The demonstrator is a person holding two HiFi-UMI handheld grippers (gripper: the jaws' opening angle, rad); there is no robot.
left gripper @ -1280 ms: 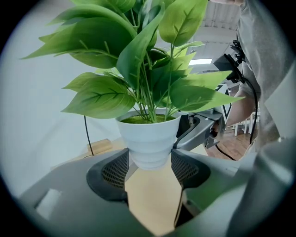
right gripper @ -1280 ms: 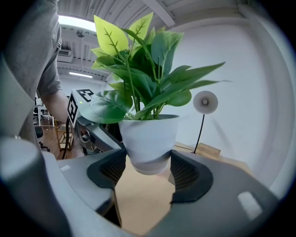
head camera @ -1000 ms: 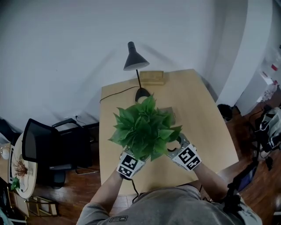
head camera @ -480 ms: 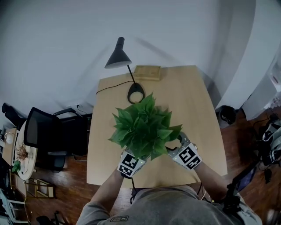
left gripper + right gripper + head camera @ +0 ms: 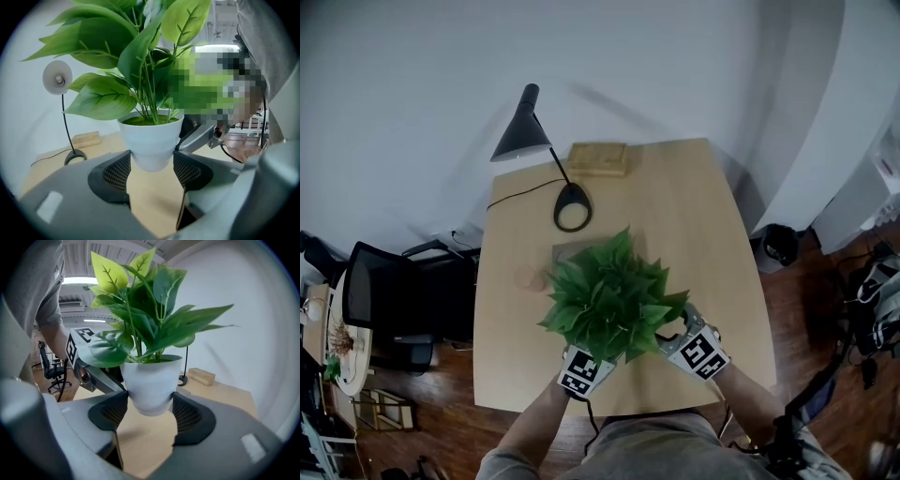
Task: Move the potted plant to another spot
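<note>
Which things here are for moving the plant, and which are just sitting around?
For the job: potted plant, left tongs and right tongs, both shut on it.
Just lying about: desk lamp, wooden block, black chair beside the table.

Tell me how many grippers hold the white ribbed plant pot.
2. The left gripper clamps the white ribbed plant pot from the person's left, the right gripper from the right. None hidden.

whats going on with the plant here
A person holds a potted plant with both grippers: the left gripper and the right gripper are each shut on the white pot. The pot hangs clear of the table, over its near end; a lamp stands at the far end.
</note>
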